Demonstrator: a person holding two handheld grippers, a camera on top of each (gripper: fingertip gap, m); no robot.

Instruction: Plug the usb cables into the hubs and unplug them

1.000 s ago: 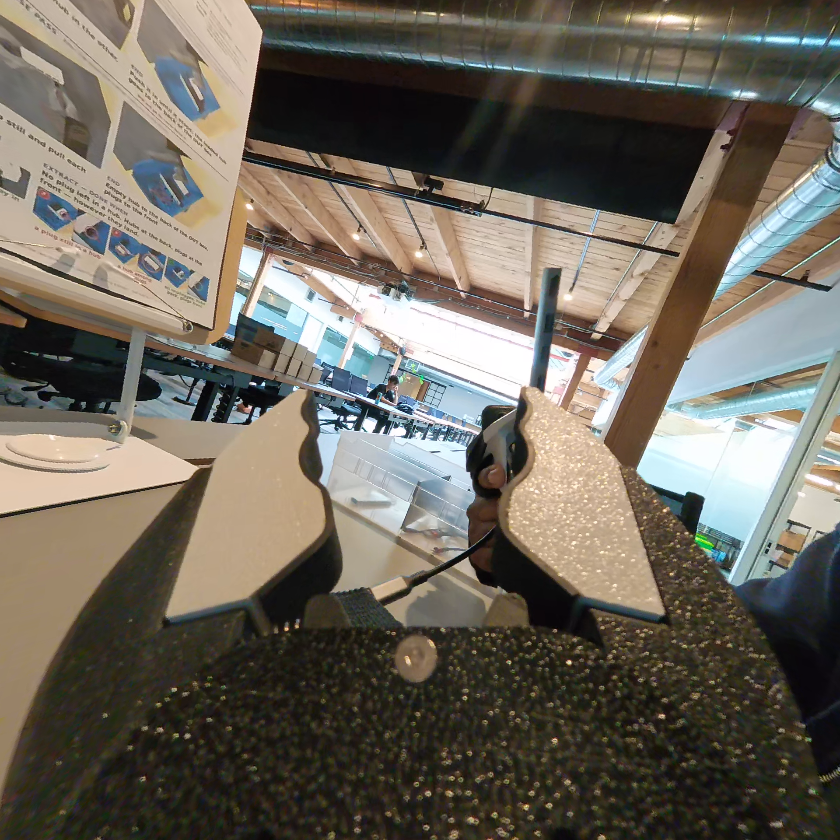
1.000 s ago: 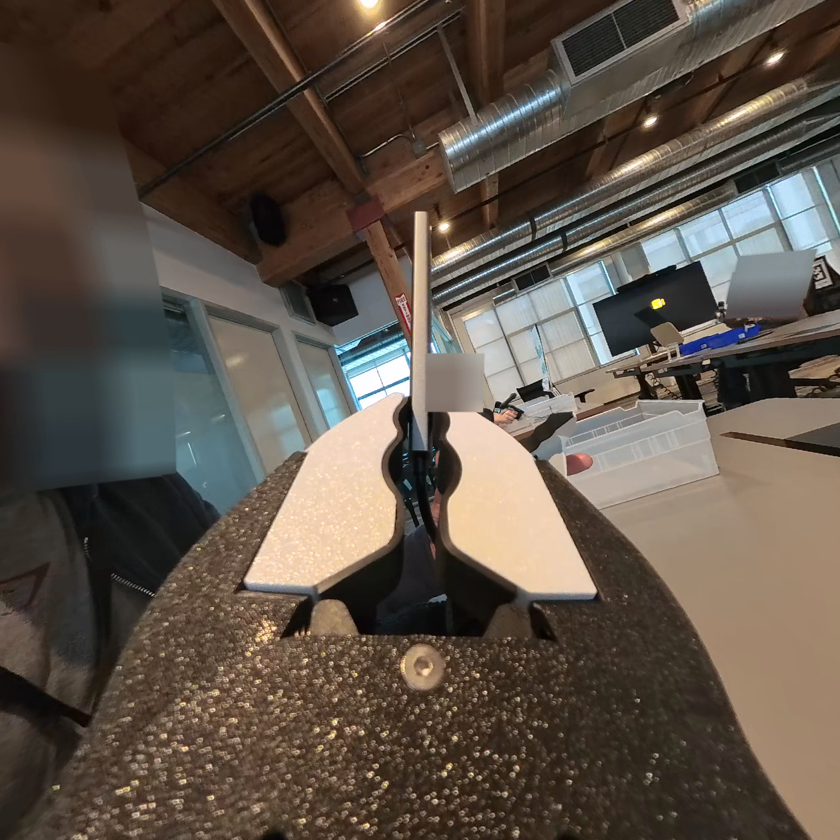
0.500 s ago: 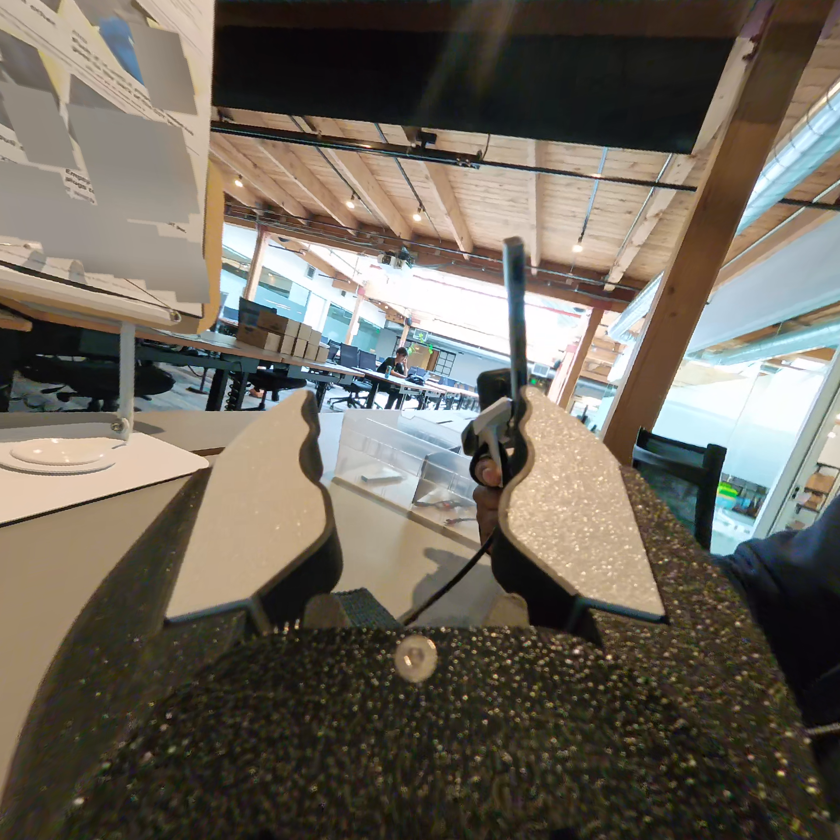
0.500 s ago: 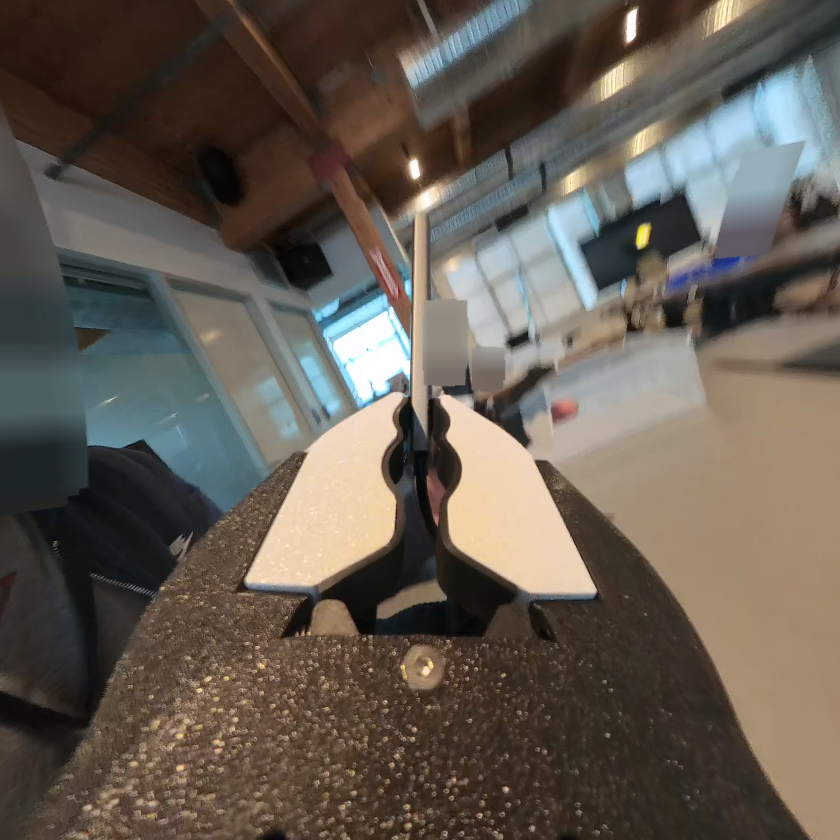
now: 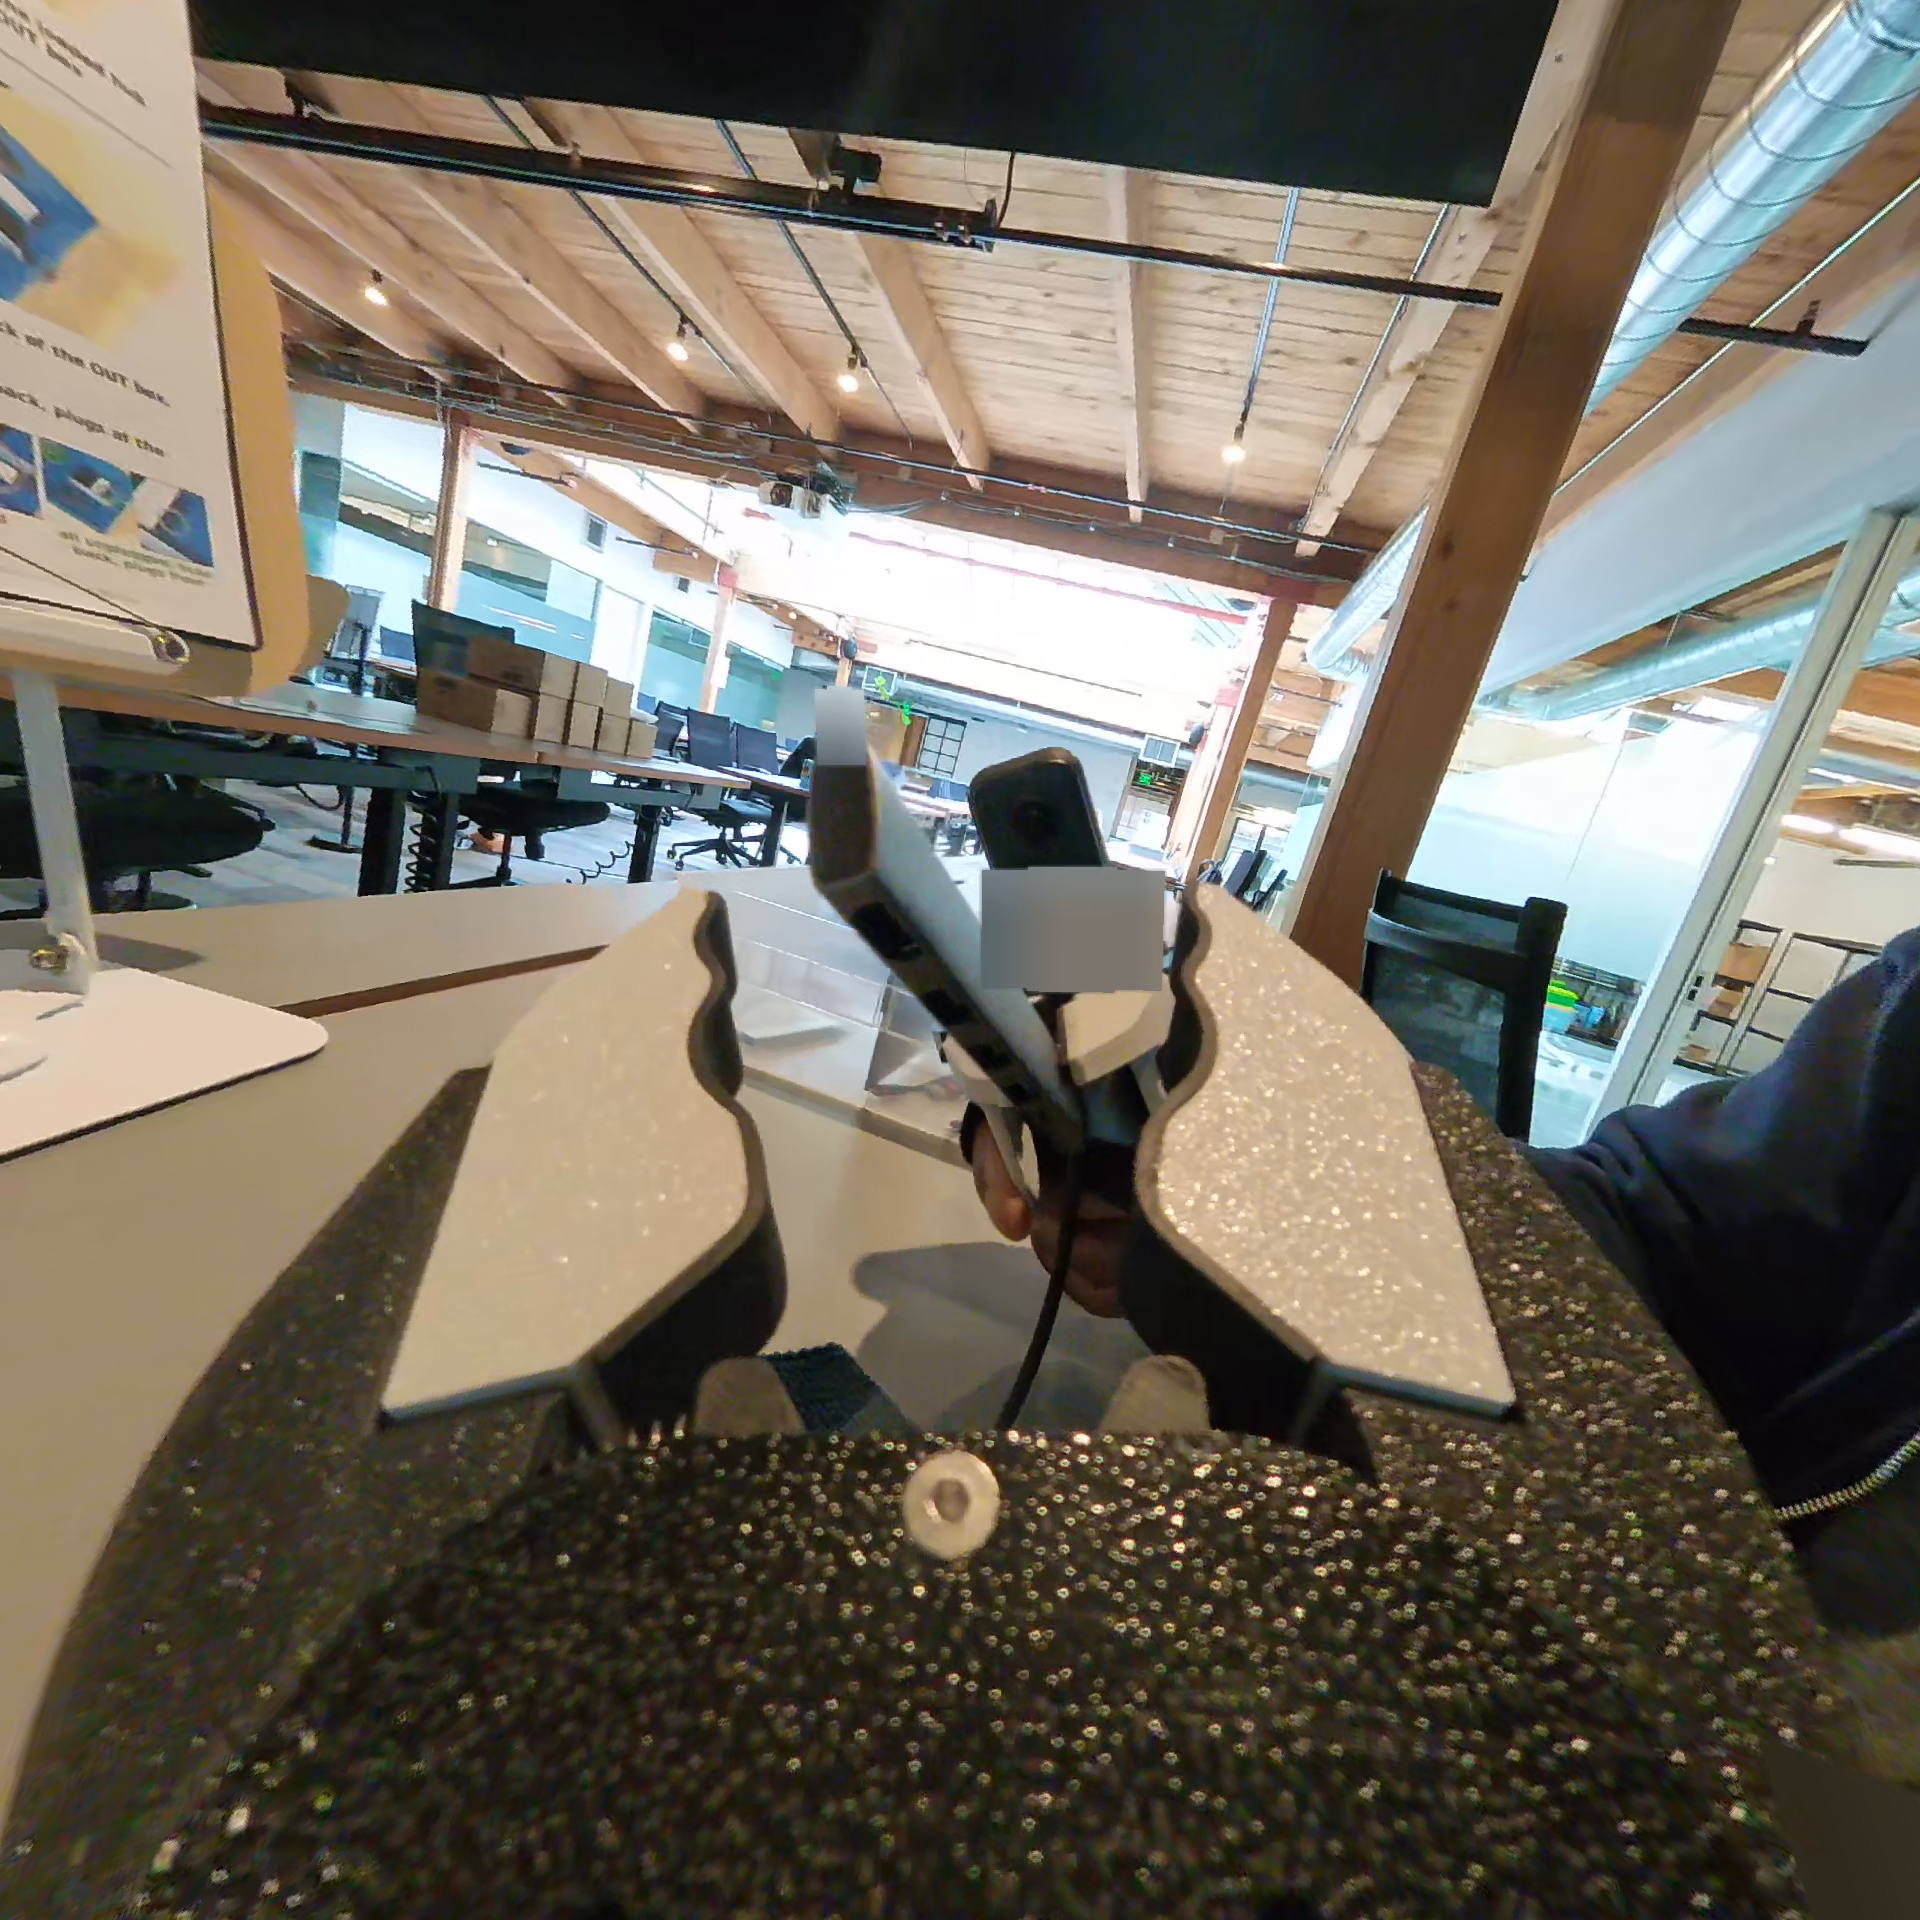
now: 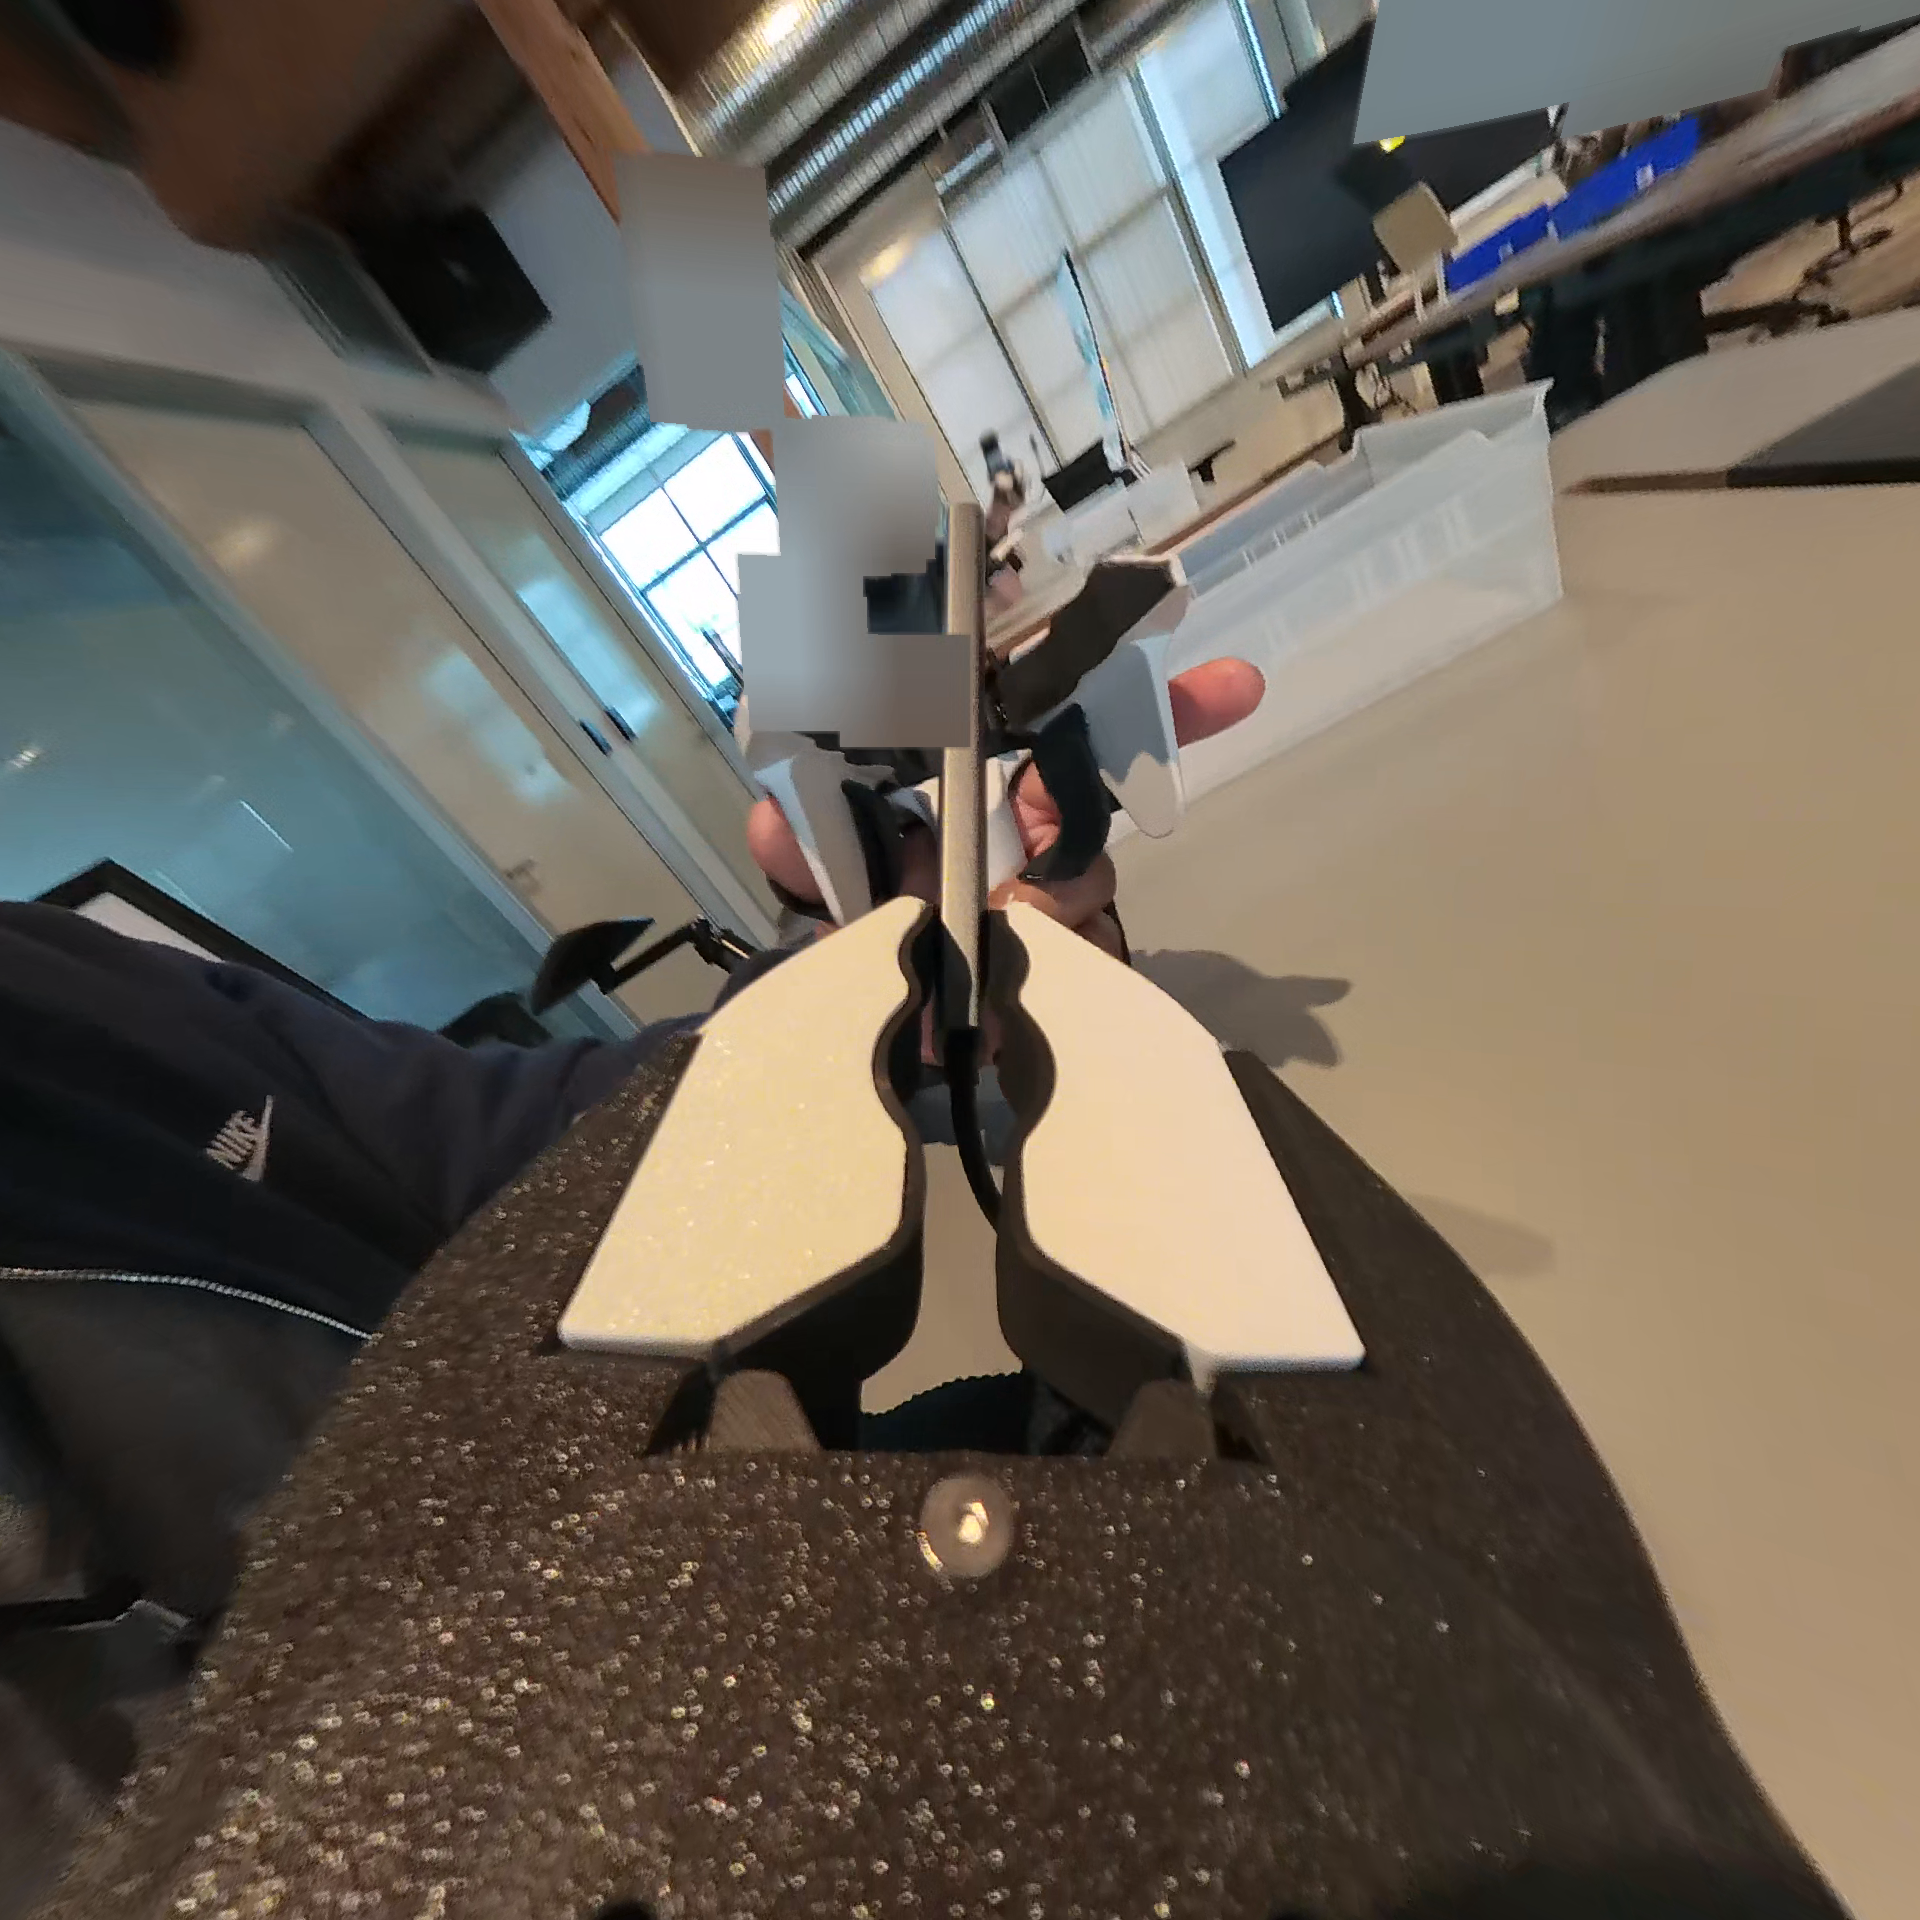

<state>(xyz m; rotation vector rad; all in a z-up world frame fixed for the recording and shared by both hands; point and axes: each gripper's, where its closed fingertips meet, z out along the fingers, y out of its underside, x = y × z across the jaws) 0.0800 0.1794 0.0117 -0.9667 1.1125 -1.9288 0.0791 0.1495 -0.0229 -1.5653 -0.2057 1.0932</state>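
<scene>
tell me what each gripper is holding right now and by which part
The right gripper pinches the grey usb hub by its cable end. The left gripper is open and holds nothing.

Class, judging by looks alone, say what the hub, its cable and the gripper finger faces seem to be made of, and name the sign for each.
Hub: probably metal, perhaps aluminium; matte grey with crisp edges and a soft sheen, though painted plastic is possible.
Cable: black rubber or plastic sheath; smooth, and it bends in a curve.
Finger faces: pale grey, gritty and sparkling, like a grip coating over a dark body; likely plastic, not certain.
</scene>
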